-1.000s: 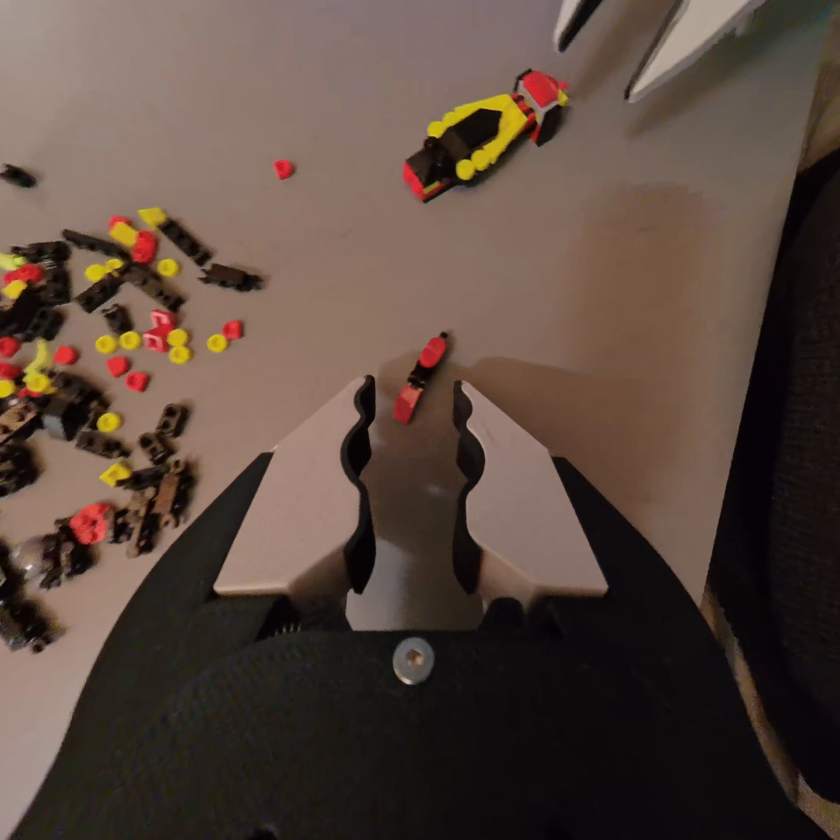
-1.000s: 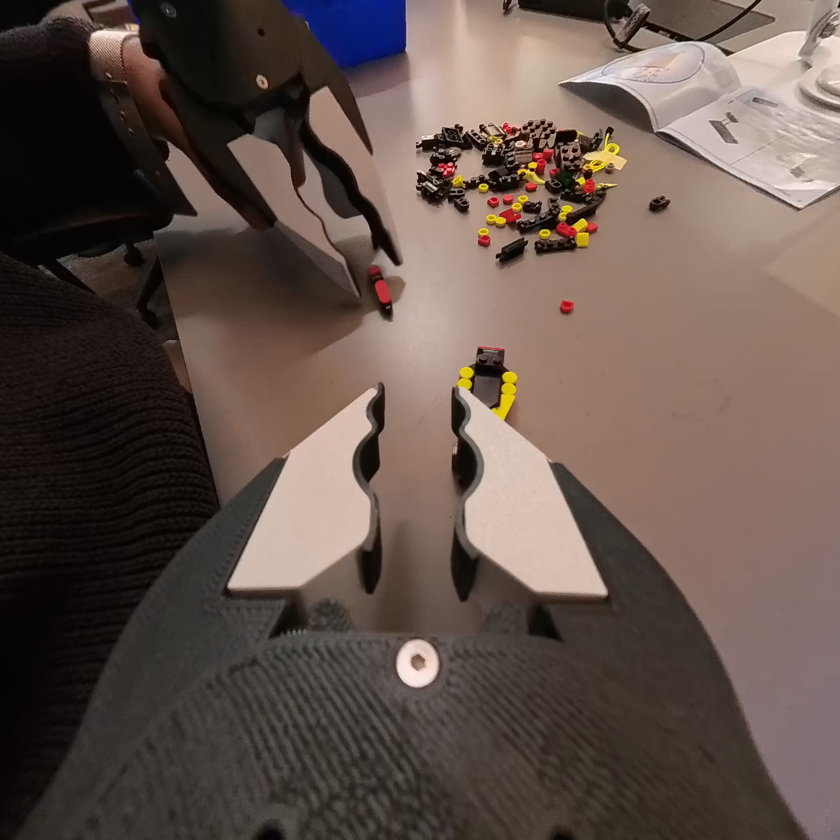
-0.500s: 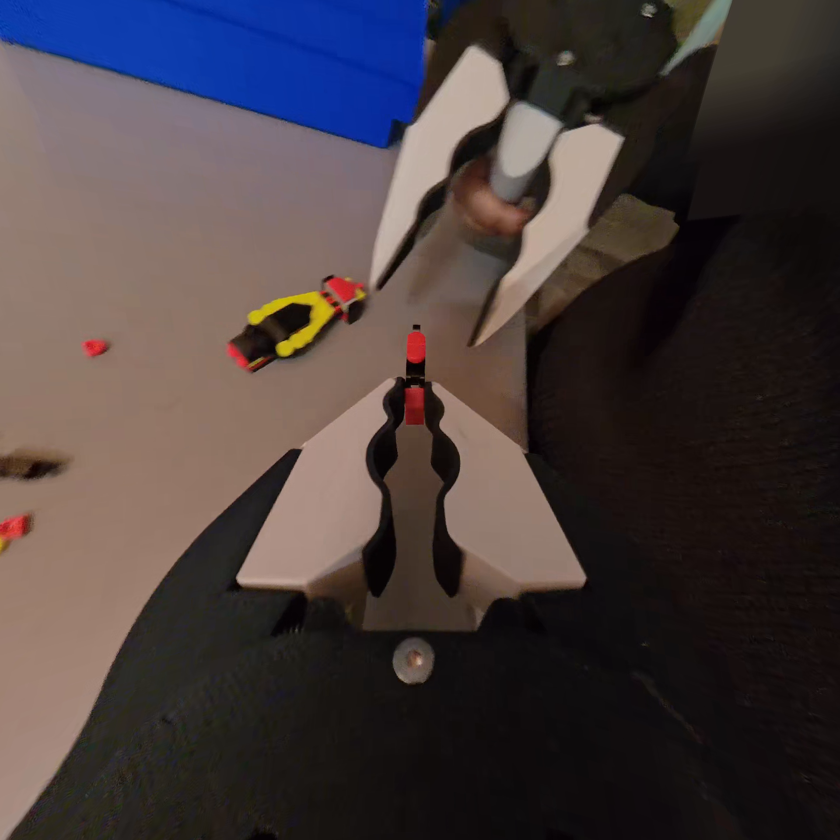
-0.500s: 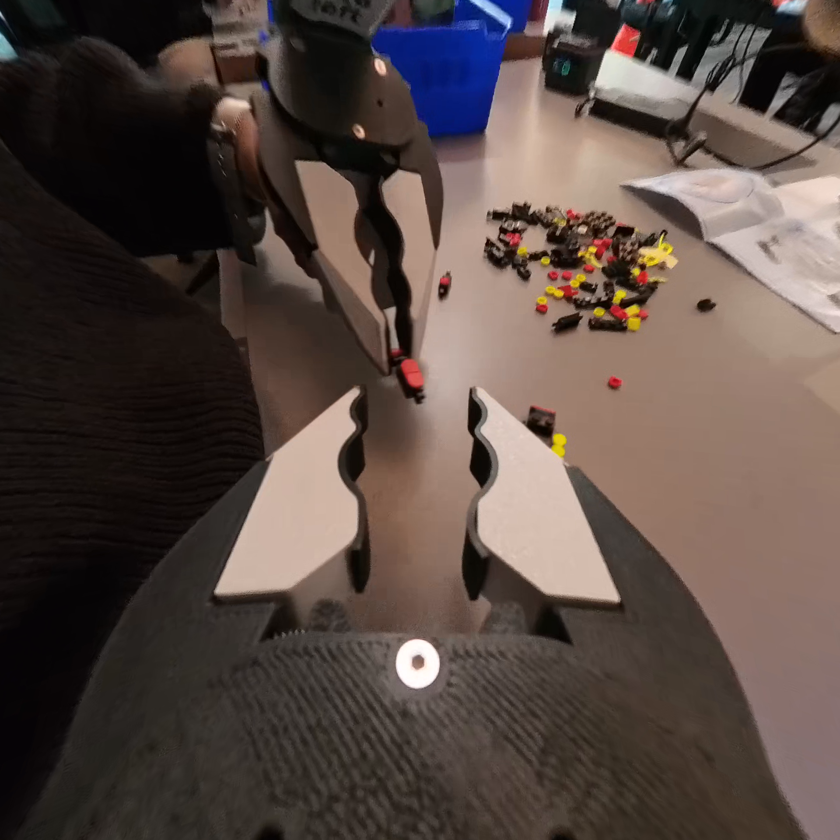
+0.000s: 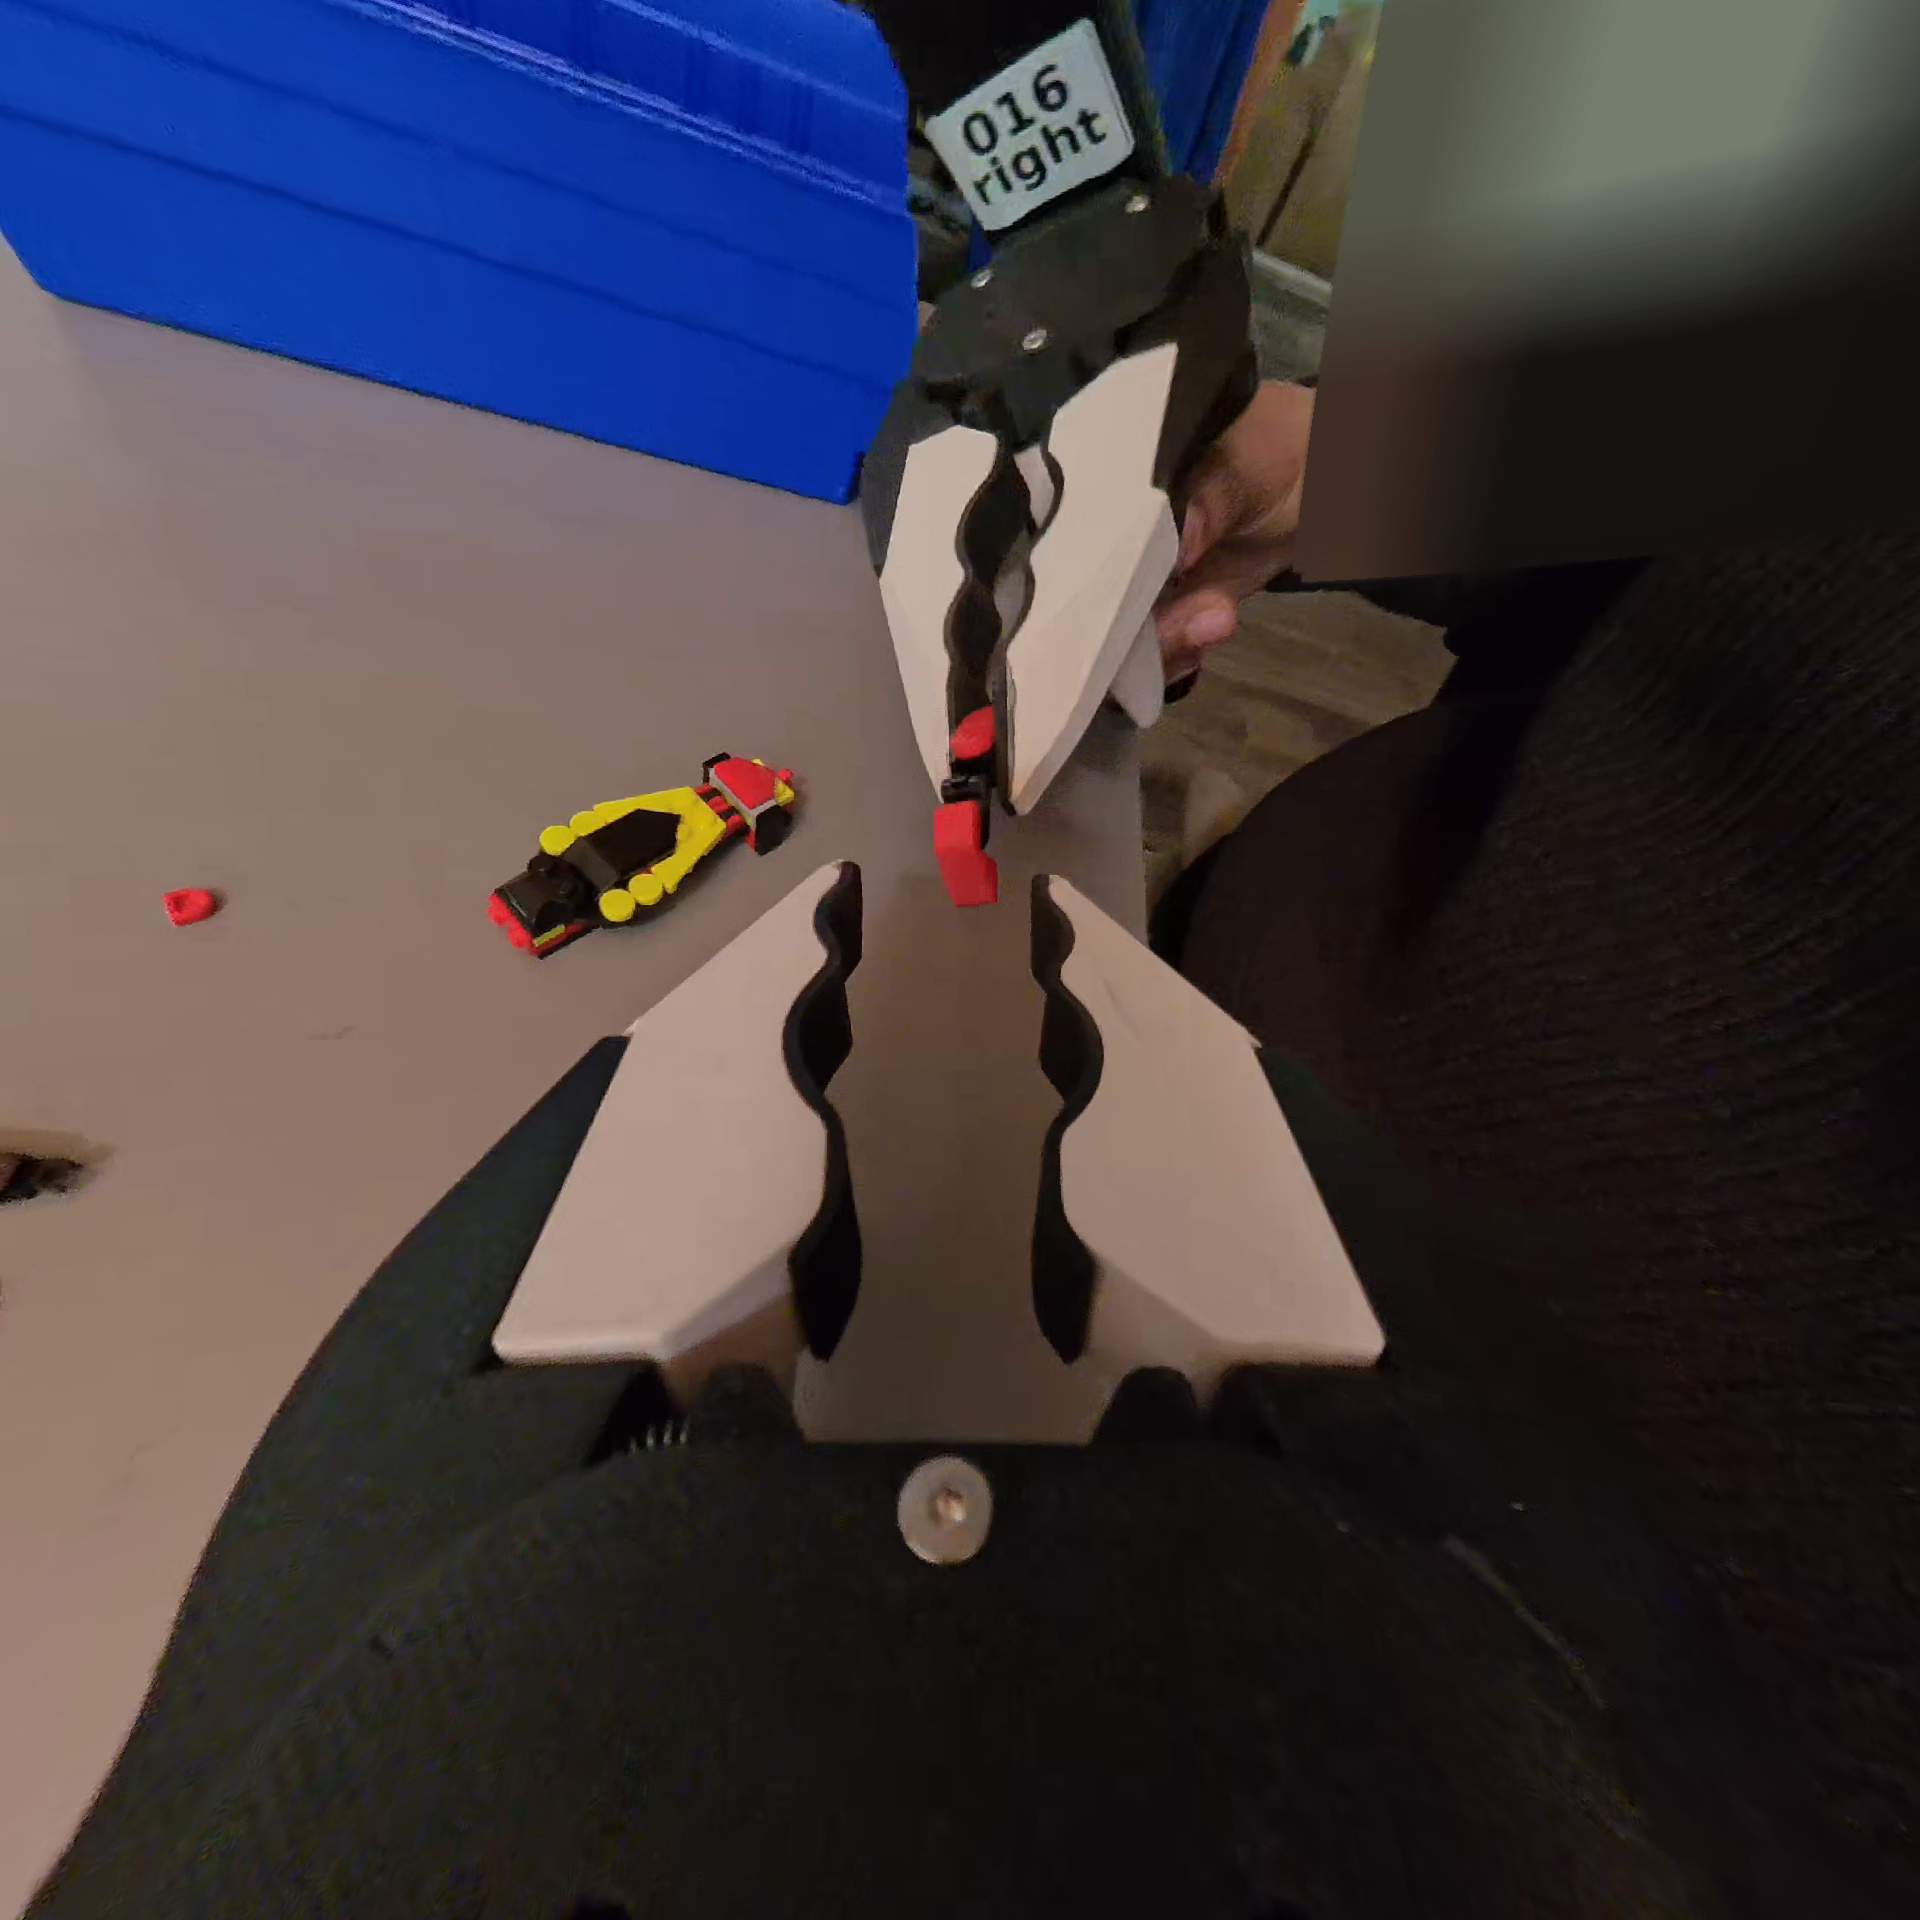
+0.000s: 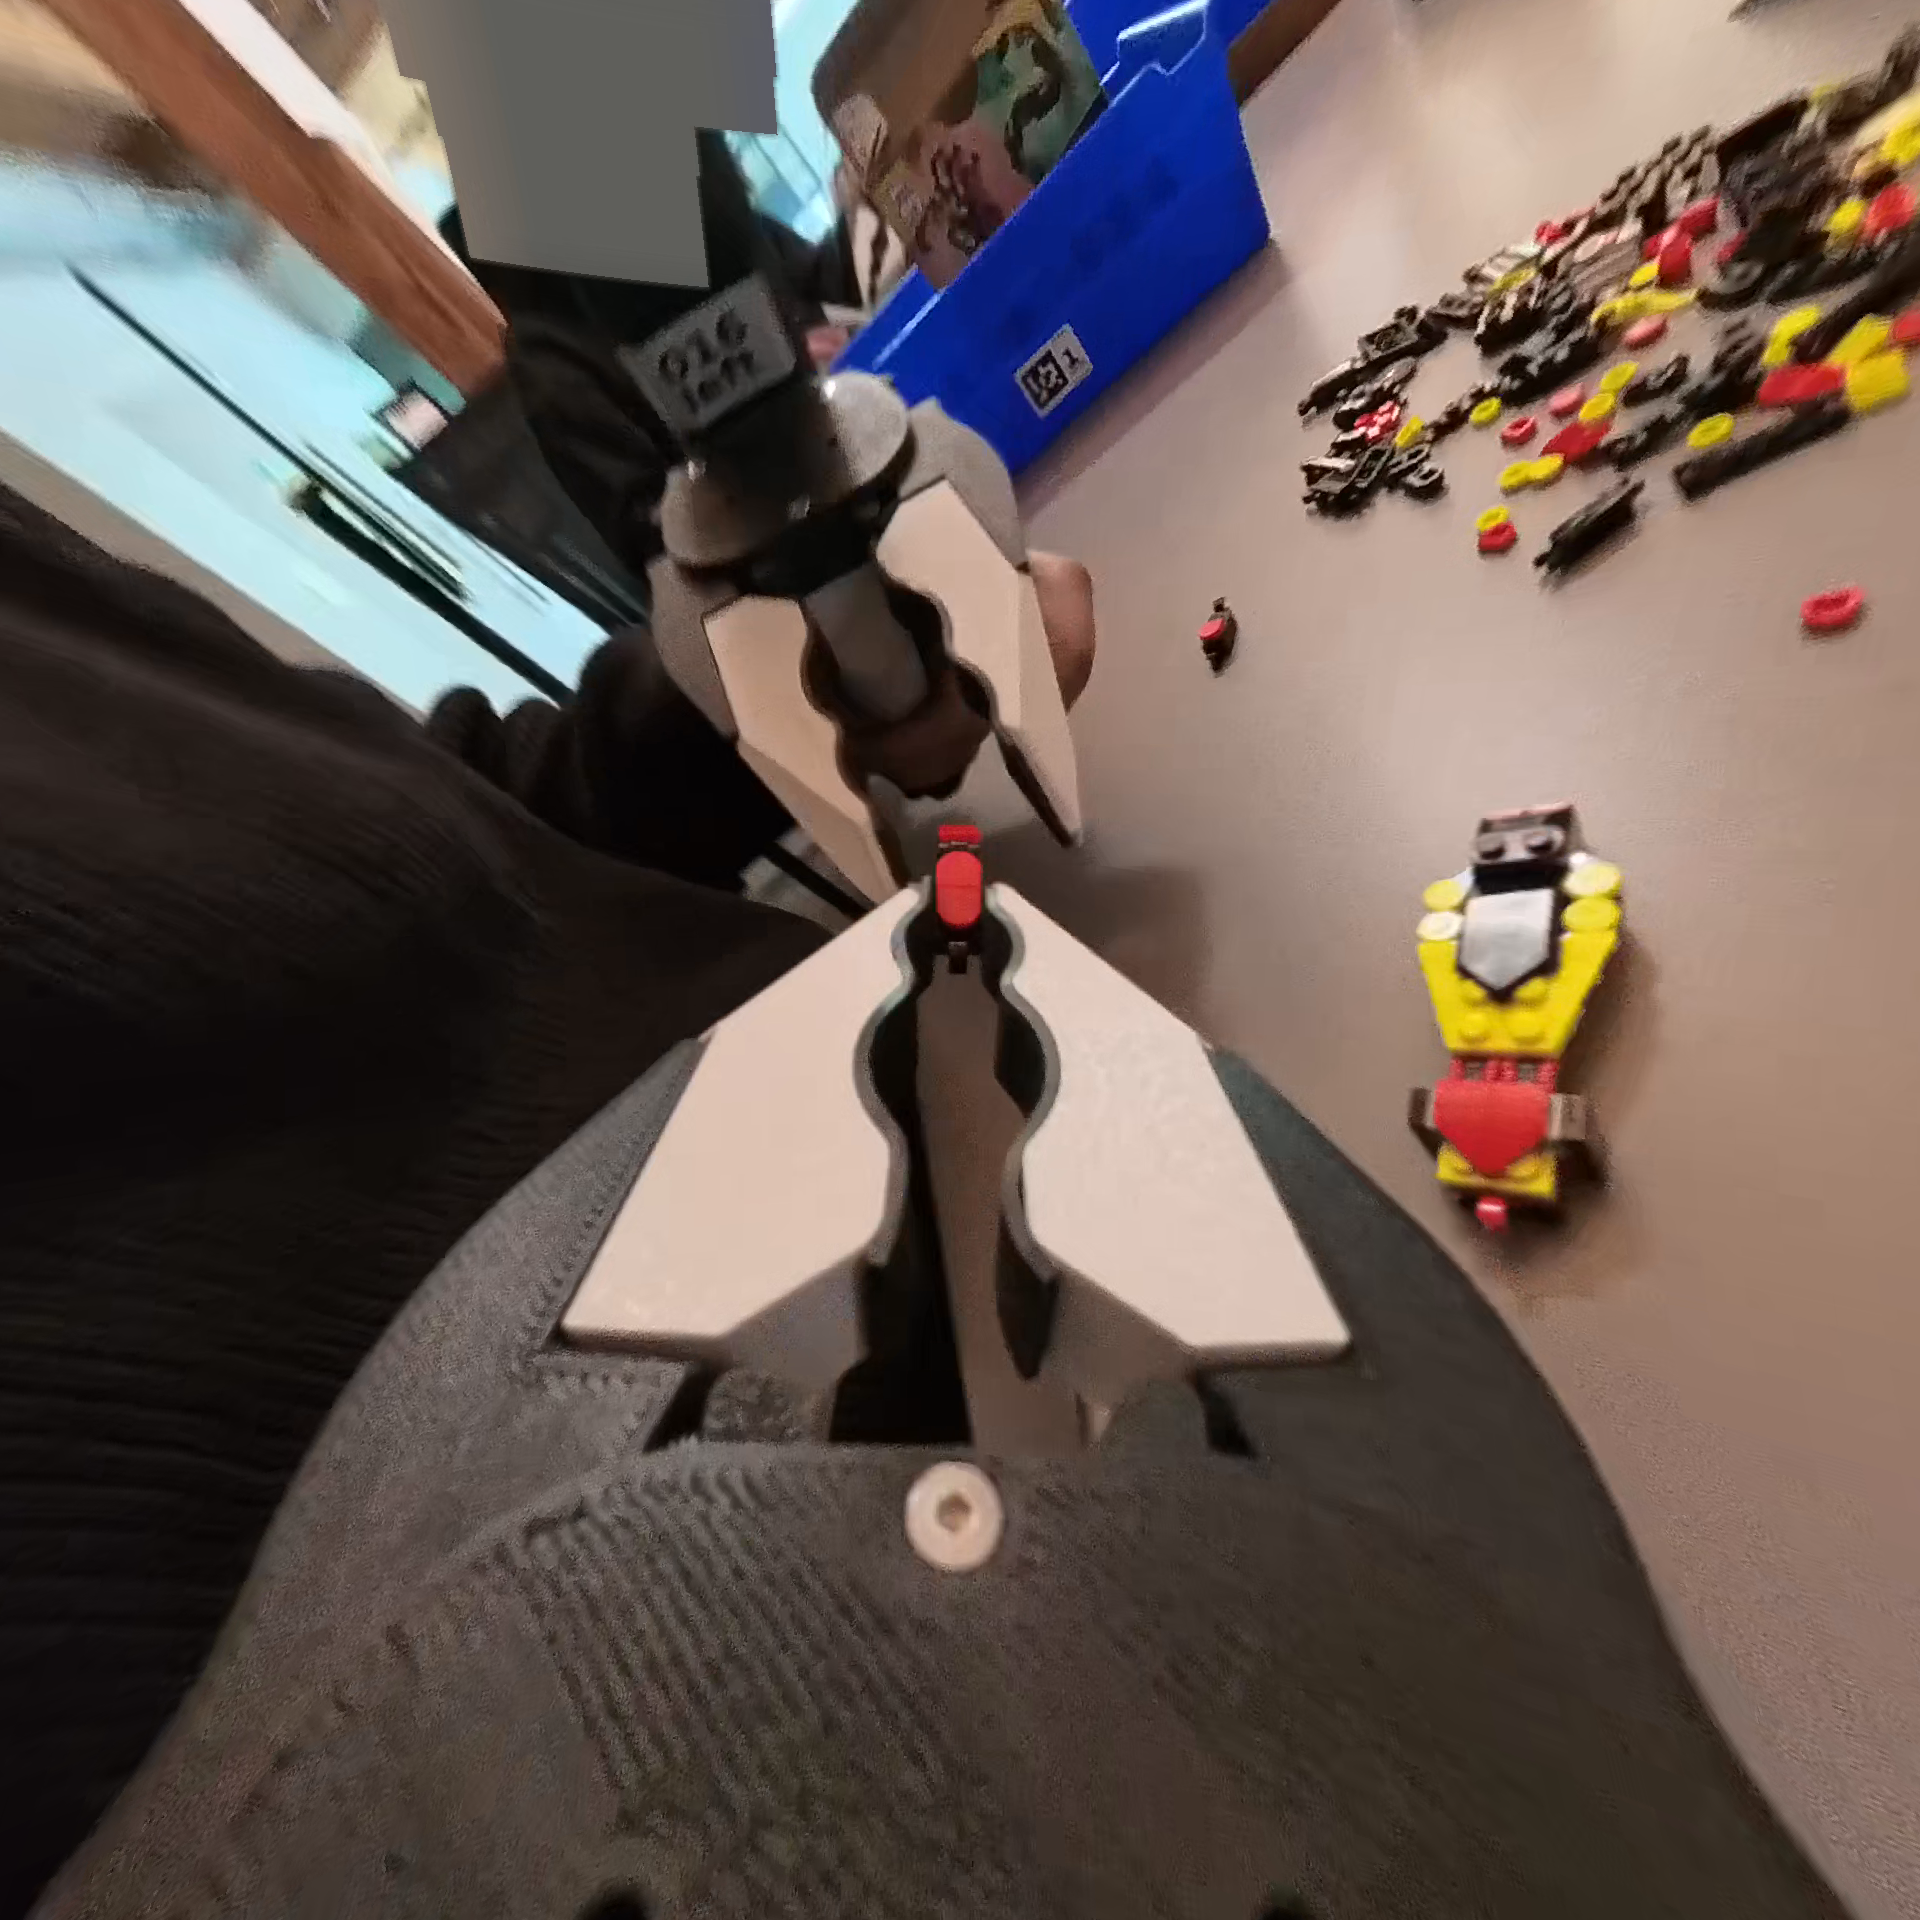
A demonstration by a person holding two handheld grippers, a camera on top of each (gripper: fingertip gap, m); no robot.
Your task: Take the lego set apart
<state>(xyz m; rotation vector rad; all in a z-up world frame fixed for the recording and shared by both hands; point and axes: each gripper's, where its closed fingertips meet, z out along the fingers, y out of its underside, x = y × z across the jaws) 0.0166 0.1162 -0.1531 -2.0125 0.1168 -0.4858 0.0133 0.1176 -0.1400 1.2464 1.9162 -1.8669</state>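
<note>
A small red and black lego strip (image 6: pixel 956 896) is held in the air above the table's near edge. My right gripper (image 6: pixel 956 902) is shut on its black end; it also shows in the left wrist view (image 5: pixel 982 795), pointing down at the strip (image 5: pixel 966 857). My left gripper (image 5: pixel 943 881) is open, with the strip's red end between its fingertips and not pinched. In the right wrist view the left gripper (image 6: pixel 977 854) faces mine, open. The yellow, black and red lego vehicle (image 5: pixel 639 862) (image 6: pixel 1507 1018) lies flat on the grey table, apart from both grippers.
A pile of loose black, red and yellow pieces (image 6: pixel 1662 364) lies at the far right. A blue bin (image 5: pixel 468 260) (image 6: pixel 1091 291) stands behind. A lone red piece (image 5: pixel 189 904) (image 6: pixel 1834 608) and a small red-black piece (image 6: pixel 1216 632) lie loose. A person's dark sweater (image 5: pixel 1558 1039) borders the table edge. My two grippers' fingertips are within a few centimetres of each other.
My left gripper lifted the strip off the table and was shut on it half a second ago. Now my right gripper has shut on it and the left has opened.
</note>
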